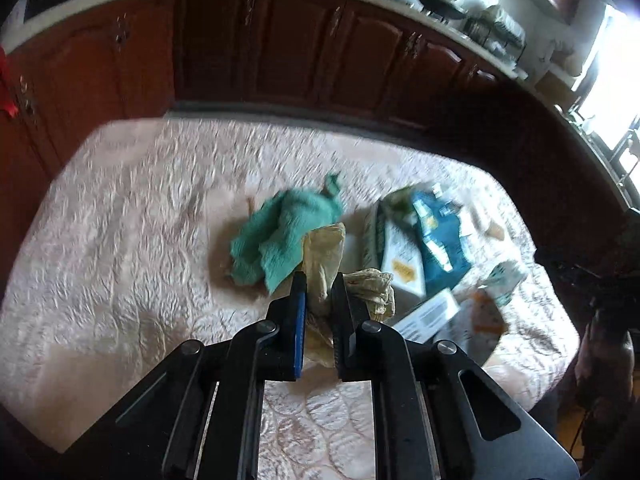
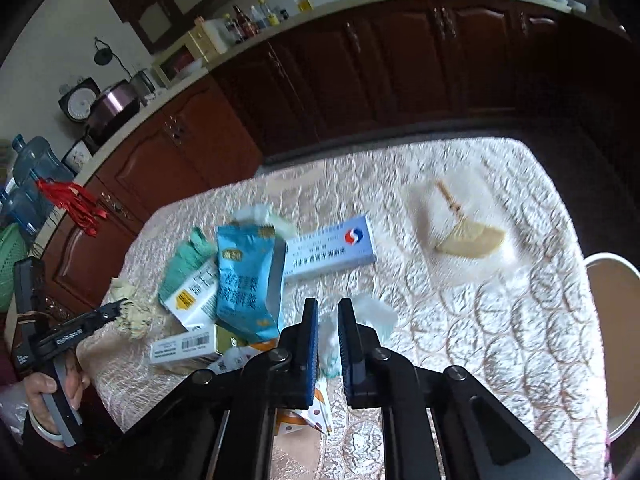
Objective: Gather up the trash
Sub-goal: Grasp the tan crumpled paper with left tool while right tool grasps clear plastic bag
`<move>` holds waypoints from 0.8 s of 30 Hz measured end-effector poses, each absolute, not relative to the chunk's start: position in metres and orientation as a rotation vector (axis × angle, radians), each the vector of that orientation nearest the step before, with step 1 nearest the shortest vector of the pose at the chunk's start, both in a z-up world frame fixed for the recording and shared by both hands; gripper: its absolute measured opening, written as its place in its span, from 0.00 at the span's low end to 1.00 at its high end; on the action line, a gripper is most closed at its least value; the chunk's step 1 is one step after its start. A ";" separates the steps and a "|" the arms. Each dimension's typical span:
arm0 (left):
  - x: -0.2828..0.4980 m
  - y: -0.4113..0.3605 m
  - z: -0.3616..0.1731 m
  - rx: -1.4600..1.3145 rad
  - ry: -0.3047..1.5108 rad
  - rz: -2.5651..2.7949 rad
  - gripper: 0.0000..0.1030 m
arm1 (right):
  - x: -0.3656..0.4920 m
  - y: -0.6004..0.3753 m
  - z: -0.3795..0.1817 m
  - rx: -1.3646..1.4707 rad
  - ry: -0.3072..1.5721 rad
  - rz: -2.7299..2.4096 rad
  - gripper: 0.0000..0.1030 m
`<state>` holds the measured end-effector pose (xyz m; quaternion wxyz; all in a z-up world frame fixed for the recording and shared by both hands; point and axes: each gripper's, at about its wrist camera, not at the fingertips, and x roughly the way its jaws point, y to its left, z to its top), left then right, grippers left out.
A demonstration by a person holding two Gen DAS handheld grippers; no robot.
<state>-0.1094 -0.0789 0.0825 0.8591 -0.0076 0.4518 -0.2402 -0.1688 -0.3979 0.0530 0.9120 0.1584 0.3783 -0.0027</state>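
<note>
Two hand-held grippers are each clamped on a piece of trash above the table. Left hand-held gripper has its jaws closed on a crumpled beige paper wad, whose long axis runs along the fingers, pointing toward the green cloth. Right hand-held gripper pinches a thin white-and-teal wrapper, just right of the blue snack bag; its lie is blurred. Beyond that bag lies a medicine box, long axis across the table.

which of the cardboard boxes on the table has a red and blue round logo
The long pale-blue box, lying apart behind the blue snack bag. The barcode box and yellow-label box show none.
</note>
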 end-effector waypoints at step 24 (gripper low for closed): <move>-0.134 -0.137 0.098 0.056 0.901 -0.600 0.08 | -0.161 -0.412 0.003 0.465 0.867 -0.030 0.12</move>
